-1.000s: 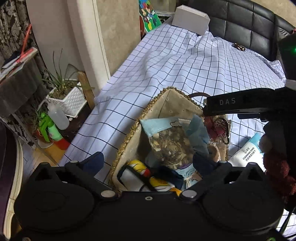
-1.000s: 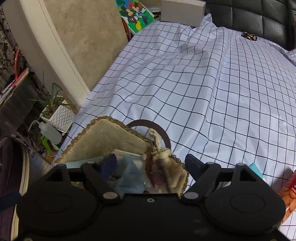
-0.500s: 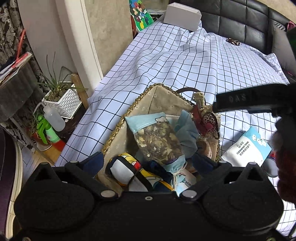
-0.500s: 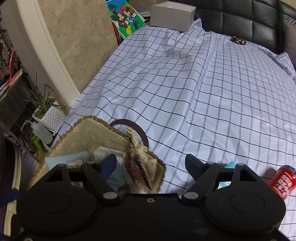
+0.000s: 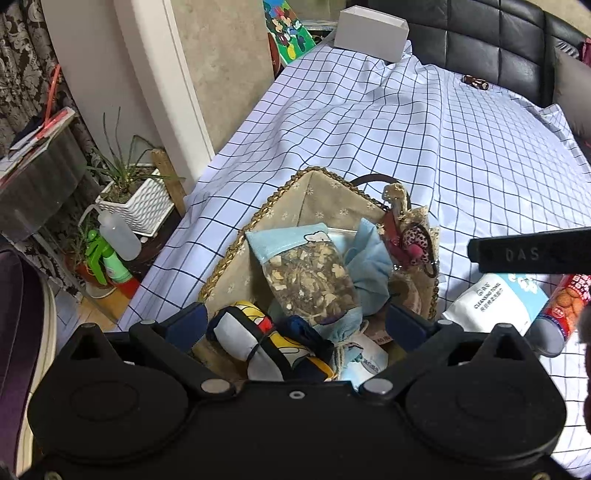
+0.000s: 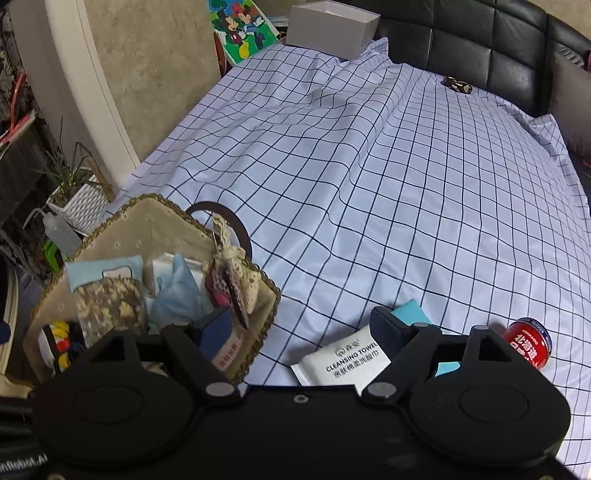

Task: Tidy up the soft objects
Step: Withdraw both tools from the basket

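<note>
Both grippers wide, empty: L gripper (image 5: 295, 325) over basket (image 5: 258, 229); R gripper (image 6: 301, 330) over towel pack (image 6: 343, 362).

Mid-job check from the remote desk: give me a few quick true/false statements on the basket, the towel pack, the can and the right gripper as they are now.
1. The cleansing towel pack lies inside the basket. False: it lies on the checked sheet, to the right of the basket.
2. The right gripper is open with nothing clamped in it. True.
3. A blue-topped pouch of dried pieces sits in the basket. True.
4. The red can stands upright in the basket. False: it lies on its side on the sheet, right of the towel pack.
5. The white box rests at the far end of the bed. True.
</note>
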`<state>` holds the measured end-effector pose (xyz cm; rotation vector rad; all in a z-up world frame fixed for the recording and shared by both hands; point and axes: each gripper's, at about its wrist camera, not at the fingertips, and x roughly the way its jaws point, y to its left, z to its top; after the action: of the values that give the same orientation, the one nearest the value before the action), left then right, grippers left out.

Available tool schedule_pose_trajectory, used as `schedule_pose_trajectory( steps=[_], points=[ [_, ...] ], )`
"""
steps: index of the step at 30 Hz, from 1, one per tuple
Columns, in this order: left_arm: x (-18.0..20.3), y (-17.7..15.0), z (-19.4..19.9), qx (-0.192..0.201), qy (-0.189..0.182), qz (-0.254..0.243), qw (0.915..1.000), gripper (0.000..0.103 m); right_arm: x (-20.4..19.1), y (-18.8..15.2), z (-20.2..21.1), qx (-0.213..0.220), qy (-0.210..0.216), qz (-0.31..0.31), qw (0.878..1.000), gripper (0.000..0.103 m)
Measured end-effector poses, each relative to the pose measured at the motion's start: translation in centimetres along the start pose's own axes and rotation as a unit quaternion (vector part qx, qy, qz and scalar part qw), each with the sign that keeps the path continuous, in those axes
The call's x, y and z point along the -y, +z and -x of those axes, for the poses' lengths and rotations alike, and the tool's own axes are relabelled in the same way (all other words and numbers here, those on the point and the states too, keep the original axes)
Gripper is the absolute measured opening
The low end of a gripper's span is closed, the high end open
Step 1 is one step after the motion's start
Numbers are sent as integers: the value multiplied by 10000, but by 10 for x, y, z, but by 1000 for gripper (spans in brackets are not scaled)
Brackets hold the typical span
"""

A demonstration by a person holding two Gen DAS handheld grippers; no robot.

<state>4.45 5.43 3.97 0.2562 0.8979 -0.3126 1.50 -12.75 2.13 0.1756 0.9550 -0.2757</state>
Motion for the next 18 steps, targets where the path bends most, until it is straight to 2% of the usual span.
schedule_pose_trajectory(
  steps=[6, 13, 18],
  points=[
    [3, -3, -2, -2, 336, -60, 9994, 99, 2, -9, 0, -88, -82, 107, 9999, 82],
    [1, -2, -4, -32, 295, 37, 9996, 99, 5, -18, -5, -232, -202, 207, 9993, 82],
    [1, -4, -4, -16, 445, 94, 9990, 99, 6, -25, -9, -321, -219, 300, 9988, 82]
  ],
)
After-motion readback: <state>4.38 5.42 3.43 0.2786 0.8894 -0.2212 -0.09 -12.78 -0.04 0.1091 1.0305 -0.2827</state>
